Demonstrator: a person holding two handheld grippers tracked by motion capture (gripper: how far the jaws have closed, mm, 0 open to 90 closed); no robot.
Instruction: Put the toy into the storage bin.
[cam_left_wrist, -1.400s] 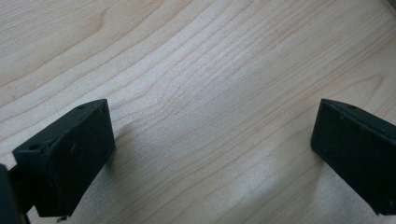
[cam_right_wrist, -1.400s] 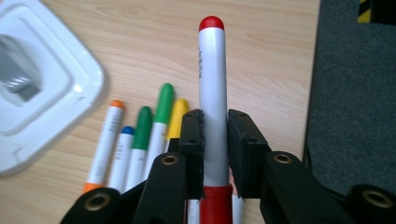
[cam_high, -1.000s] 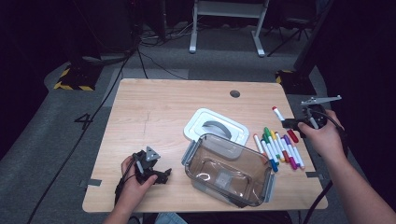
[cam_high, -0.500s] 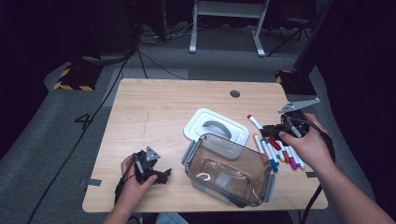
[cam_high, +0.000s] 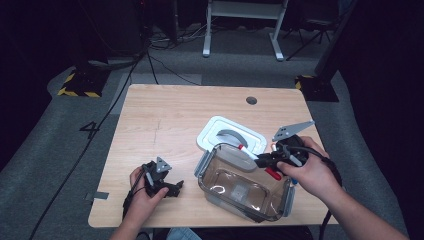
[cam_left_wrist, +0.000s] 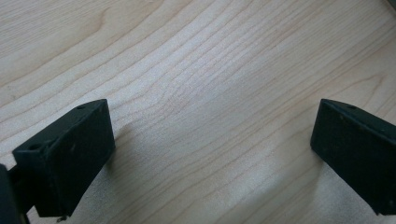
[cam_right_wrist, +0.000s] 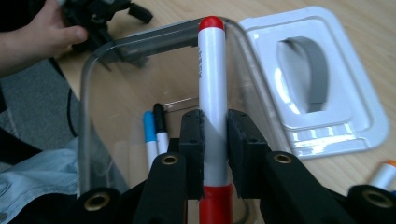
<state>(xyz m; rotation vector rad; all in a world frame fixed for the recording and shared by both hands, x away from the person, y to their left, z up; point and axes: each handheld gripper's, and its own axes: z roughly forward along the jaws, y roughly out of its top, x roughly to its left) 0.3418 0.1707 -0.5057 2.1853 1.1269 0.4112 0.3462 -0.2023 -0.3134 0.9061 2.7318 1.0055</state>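
I see a white marker (cam_right_wrist: 212, 93) with red cap and red end above the clear container (cam_high: 240, 187), beside the white lid (cam_high: 210, 135) with grey handle; inside, blue-capped and black-capped markers

Right gripper view: the red marker (cam_right_wrist: 213, 107) is covered mid-barrel by the right gripper (cam_right_wrist: 215, 154) and cut off by the bottom edge, an orange-capped marker (cam_right_wrist: 385, 173) is cropped at the right, and two markers (cam_right_wrist: 155, 133) inside the clear container (cam_right_wrist: 100, 60) are half hidden.
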